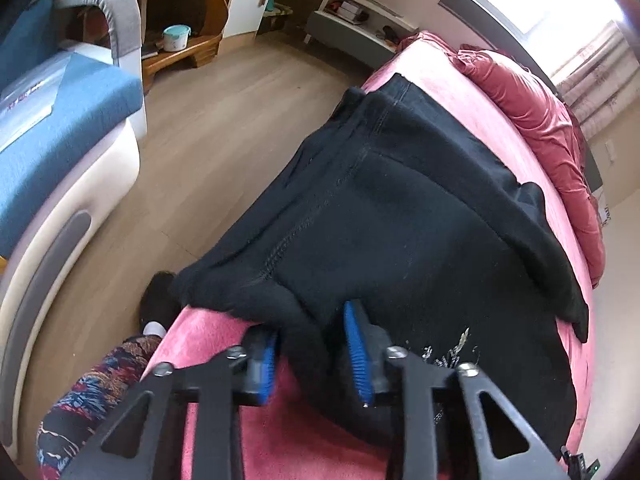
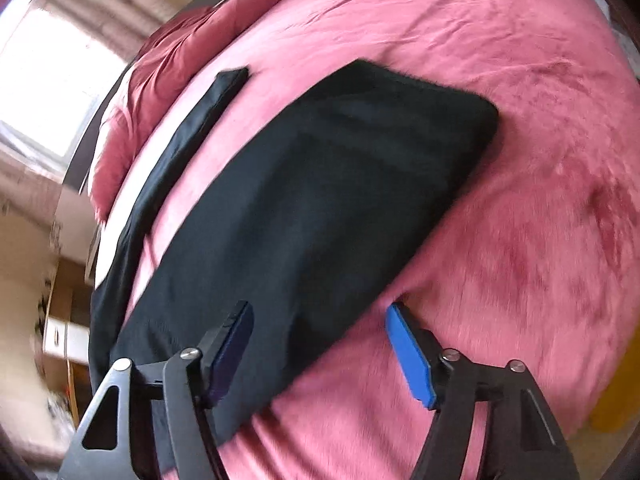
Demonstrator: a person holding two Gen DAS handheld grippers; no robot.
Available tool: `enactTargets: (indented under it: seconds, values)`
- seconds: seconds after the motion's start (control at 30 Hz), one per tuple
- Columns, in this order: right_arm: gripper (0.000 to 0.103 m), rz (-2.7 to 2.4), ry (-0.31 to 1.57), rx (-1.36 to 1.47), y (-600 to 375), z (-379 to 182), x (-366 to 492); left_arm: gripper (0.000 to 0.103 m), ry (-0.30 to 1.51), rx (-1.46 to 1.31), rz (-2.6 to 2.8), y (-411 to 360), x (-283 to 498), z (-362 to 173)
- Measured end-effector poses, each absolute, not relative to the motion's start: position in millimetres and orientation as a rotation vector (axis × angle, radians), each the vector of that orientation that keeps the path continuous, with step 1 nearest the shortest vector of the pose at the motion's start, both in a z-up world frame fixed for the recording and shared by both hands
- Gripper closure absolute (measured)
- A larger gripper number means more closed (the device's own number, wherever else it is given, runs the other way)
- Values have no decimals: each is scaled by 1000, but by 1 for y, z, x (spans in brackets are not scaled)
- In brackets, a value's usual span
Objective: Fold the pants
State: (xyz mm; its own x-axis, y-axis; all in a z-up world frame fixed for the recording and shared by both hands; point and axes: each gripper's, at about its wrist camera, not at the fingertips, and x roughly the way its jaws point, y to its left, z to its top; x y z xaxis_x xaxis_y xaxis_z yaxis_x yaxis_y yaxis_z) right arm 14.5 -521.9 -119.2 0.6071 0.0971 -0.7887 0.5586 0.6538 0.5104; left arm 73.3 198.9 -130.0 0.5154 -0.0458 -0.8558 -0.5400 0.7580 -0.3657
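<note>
Black pants [image 1: 400,200] lie spread over a pink bed [image 1: 480,92], their near end hanging at the bed's edge. In the left wrist view my left gripper [image 1: 312,320] is shut on a bunched fold of the pants, black cloth squeezed between its blue pads [image 1: 358,356]. In the right wrist view, which is blurred, one folded pants leg [image 2: 320,184] runs away from me across the pink bed cover [image 2: 520,160]. A narrower black strip [image 2: 180,140] lies to its left. My right gripper [image 2: 320,312] stands open over the leg's near right edge, its pads not touching the cloth.
A red quilt [image 1: 540,120] is heaped along the bed's far side. A blue and white sofa [image 1: 60,120] stands left across a strip of wooden floor [image 1: 224,120]. A person's patterned trouser leg [image 1: 92,392] and dark shoe [image 1: 158,292] are beside the bed.
</note>
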Motion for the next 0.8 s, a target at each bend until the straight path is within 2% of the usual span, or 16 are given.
enactTargets:
  seconds: [0.1, 0.13, 0.2, 0.23, 0.4, 0.8]
  values:
    - [46, -346, 895, 830, -533, -118, 32, 94, 1006, -611, 336, 197, 73, -123]
    - [61, -357, 901, 813, -537, -118, 38, 95, 1004, -604, 337, 198, 72, -120]
    - [80, -380, 919, 759, -540, -116, 46, 96, 993, -594, 335, 198, 70, -113]
    - [85, -374, 921, 743, -542, -113, 48, 96, 980, -583, 332, 198, 67, -107]
    - [92, -368, 909, 655, -544, -98, 28, 97, 946, -574, 302, 196, 49, -84]
    - [92, -406, 898, 657, -565, -88, -22, 97, 968, -586, 251, 186, -10, -75]
